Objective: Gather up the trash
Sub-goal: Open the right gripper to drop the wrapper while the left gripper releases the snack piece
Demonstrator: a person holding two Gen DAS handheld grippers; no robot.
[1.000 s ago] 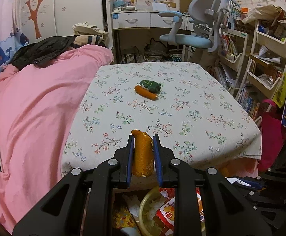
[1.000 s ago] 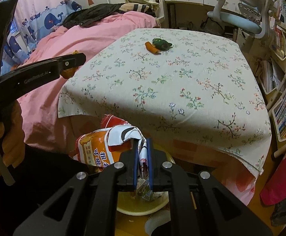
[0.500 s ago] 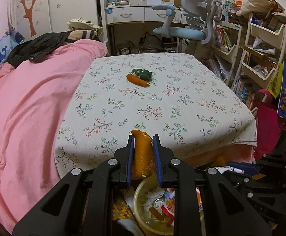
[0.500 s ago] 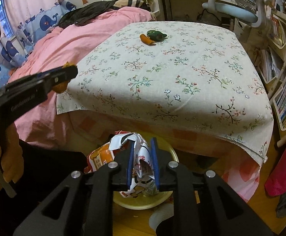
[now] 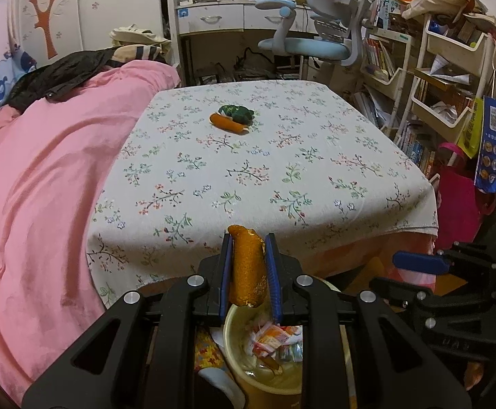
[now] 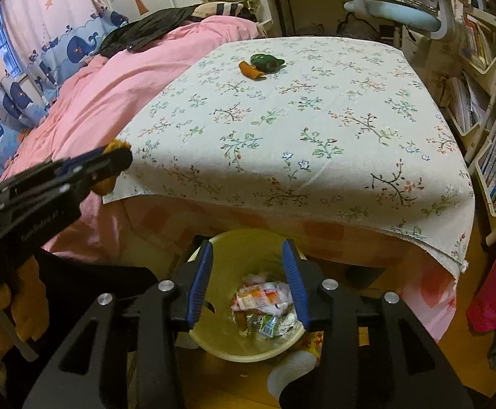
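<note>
While the left gripper (image 5: pixel 248 267) pinches the orange-brown scrap (image 5: pixel 248 269) upright, long axis along the fingers, tip at 12 o'clock, its lower end hangs over the yellow bin (image 6: pixel 248 347). Bin's near rim is cut off by the gripper body in the left view. Right gripper (image 6: pixel 248 281) has just been opening: spread, nothing between the pads, wrappers (image 6: pixel 265 303) lying in the bin below. Carrot-like piece (image 5: pixel 228 123) and green lump (image 5: pixel 237 113) sit on the tablecloth (image 5: pixel 282 170) at 12, too small to identify.

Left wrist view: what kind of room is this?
Most likely a child's bedroom: a pink quilt on a bed, whale-print curtains, and a study desk with a swivel chair beside crowded bookshelves.
</note>
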